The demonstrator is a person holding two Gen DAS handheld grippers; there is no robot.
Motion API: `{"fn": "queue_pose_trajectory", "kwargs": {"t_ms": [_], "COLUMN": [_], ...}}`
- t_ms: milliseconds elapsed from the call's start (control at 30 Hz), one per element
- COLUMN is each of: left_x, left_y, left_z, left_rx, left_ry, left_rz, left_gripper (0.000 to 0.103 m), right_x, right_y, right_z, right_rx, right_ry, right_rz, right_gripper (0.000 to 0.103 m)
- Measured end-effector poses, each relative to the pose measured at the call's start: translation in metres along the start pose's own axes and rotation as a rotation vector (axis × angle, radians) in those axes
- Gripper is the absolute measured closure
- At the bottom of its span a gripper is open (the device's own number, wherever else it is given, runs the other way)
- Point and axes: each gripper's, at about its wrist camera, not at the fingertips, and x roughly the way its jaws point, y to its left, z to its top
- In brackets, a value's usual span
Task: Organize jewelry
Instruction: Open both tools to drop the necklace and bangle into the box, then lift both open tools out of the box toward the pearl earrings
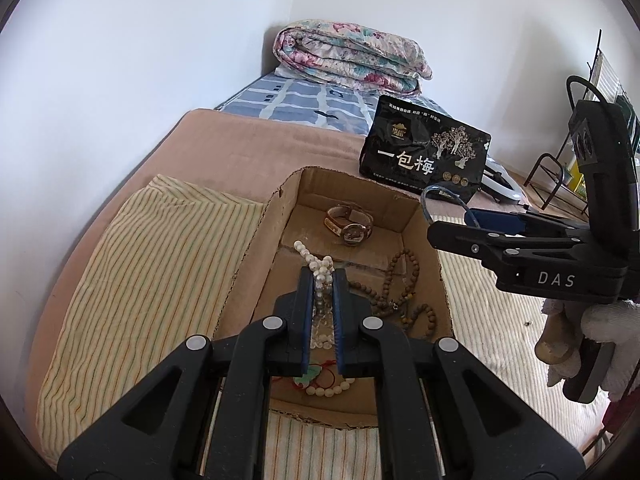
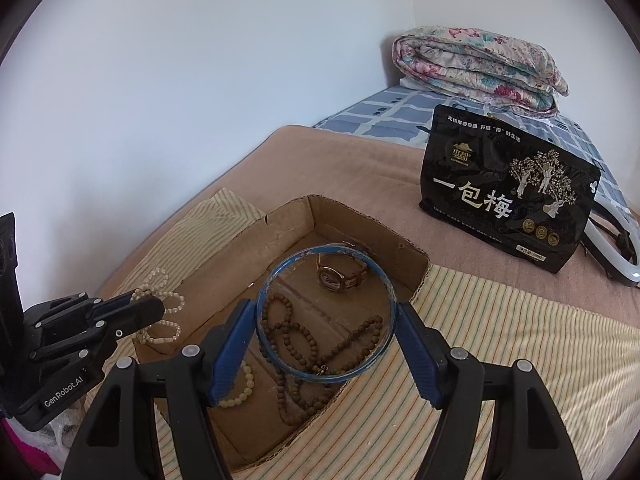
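A shallow cardboard box (image 1: pixel 256 236) (image 2: pixel 288 216) lies on the bed. In it are a wristwatch (image 1: pixel 350 226) (image 2: pixel 340 274), a brown bead necklace (image 1: pixel 400 288) (image 2: pixel 304 344) and a pale bead bracelet (image 1: pixel 330 390) (image 2: pixel 242 390). My left gripper (image 1: pixel 323 276) (image 2: pixel 154 306) is shut on a white pearl necklace (image 1: pixel 316 262) (image 2: pixel 160 300) and holds it above the box. My right gripper (image 2: pixel 326 314) (image 1: pixel 452 226) is shut on a blue bangle (image 2: pixel 280 272) (image 1: pixel 430 196) and holds it over the box.
A black snack bag (image 1: pixel 424 148) (image 2: pixel 508 188) stands behind the box. A striped cloth (image 1: pixel 152 264) (image 2: pixel 500 340) lies under the box on a pink blanket (image 1: pixel 260 136). A folded floral quilt (image 1: pixel 348 56) (image 2: pixel 480 68) sits at the bed's far end. A metal rack (image 1: pixel 568 160) stands at right.
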Motion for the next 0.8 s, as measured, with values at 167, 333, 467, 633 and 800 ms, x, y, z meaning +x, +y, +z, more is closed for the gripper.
{"fn": "queue_pose_trajectory", "kwargs": {"t_ms": [167, 333, 467, 633, 800], "left_x": [0.004, 0.004, 0.001, -0.005, -0.01], "left_y": [-0.001, 0.001, 0.001, 0.0, -0.005], "left_z": [-0.001, -0.003, -0.004, -0.004, -0.003], "left_rx": [-0.001, -0.018, -0.025, -0.025, -0.02], "left_ry": [0.021, 0.025, 0.013, 0.008, -0.002], "left_rz": [-0.007, -0.007, -0.004, -0.003, -0.006], "left_gripper": [0.096, 0.067, 0.064, 0.064, 0.064], "right_x": [0.0, -0.003, -0.006, -0.014, -0.023], "right_y": [-0.005, -0.011, -0.013, -0.015, -0.017], "right_z": [0.0, 0.001, 0.001, 0.0, -0.002], "right_rx": [0.032, 0.055, 0.06, 0.061, 0.054], "right_ry": [-0.005, -0.013, -0.016, -0.022, -0.029], "right_rz": [-0.006, -0.002, -0.012, -0.021, -0.038], "right_gripper": [0.023, 0.022, 0.022, 0.022, 0.022]}}
